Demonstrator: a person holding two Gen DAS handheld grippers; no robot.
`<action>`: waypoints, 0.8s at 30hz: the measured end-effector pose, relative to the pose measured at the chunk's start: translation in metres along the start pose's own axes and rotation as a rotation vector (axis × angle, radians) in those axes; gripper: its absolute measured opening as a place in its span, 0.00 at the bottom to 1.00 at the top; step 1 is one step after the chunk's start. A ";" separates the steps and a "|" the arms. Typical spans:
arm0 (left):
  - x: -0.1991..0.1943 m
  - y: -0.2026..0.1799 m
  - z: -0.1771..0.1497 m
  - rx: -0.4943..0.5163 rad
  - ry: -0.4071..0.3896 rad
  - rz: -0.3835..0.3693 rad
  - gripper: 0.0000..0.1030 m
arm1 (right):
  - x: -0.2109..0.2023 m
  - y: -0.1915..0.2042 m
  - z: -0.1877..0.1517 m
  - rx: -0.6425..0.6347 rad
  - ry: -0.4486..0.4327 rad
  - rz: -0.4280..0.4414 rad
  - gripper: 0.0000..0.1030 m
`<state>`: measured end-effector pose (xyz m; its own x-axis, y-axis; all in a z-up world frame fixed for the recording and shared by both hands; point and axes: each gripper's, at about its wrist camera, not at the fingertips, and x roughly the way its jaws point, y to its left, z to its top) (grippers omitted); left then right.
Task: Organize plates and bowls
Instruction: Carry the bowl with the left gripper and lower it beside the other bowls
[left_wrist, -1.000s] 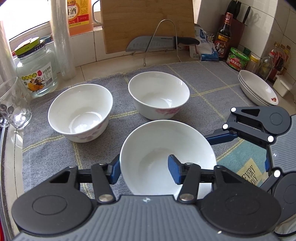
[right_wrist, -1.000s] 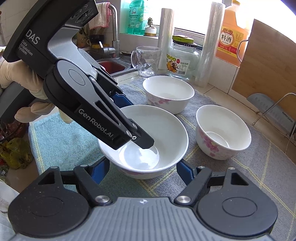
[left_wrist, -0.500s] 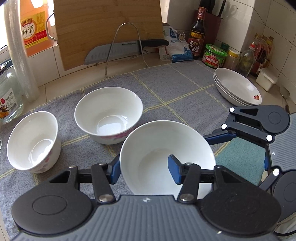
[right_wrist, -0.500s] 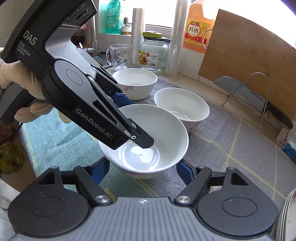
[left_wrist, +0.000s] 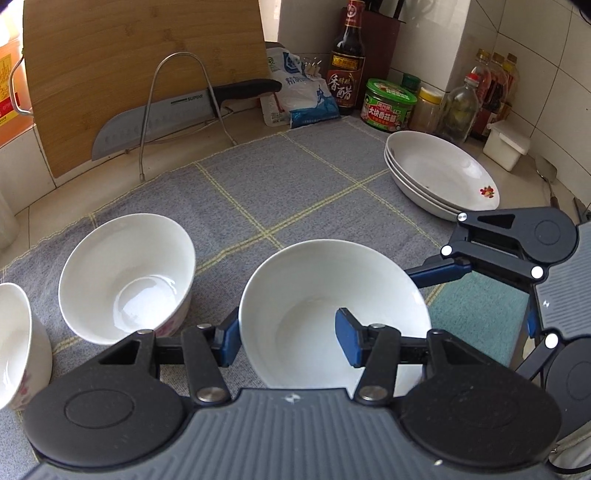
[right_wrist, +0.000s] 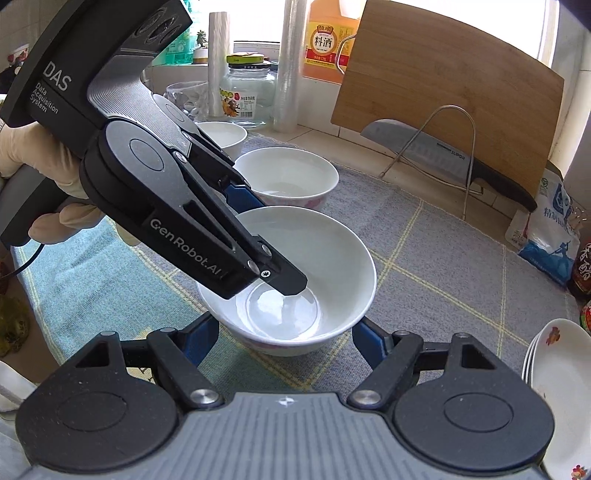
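Left wrist view: left gripper (left_wrist: 288, 336) pinching near rim of large bowl (left_wrist: 332, 314), one finger inside, one outside. Right gripper (right_wrist: 284, 339) straddling same bowl's base, pads apparently against its sides. Bowl above grey mat (left_wrist: 295, 184), between small bowl (left_wrist: 127, 280) and plate stack (left_wrist: 439, 173). Step: carrying bowl. Next: level set-down, then release.

Grey checked mat (left_wrist: 295, 184) on tiled counter (left_wrist: 177, 162)
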<state>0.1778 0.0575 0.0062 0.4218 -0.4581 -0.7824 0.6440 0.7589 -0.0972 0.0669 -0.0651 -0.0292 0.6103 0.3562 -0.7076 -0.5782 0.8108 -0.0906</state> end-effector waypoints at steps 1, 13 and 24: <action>0.002 -0.002 0.001 0.002 0.001 -0.002 0.50 | -0.001 -0.001 -0.001 0.003 0.002 -0.003 0.80; 0.015 -0.008 0.005 0.006 0.021 -0.018 0.50 | -0.001 -0.012 -0.008 0.021 0.024 -0.002 0.80; 0.017 -0.008 -0.001 -0.015 0.027 -0.033 0.50 | 0.001 -0.010 -0.011 0.026 0.046 0.008 0.80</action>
<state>0.1786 0.0441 -0.0069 0.3827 -0.4706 -0.7950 0.6478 0.7503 -0.1322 0.0677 -0.0782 -0.0371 0.5797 0.3412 -0.7400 -0.5685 0.8199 -0.0673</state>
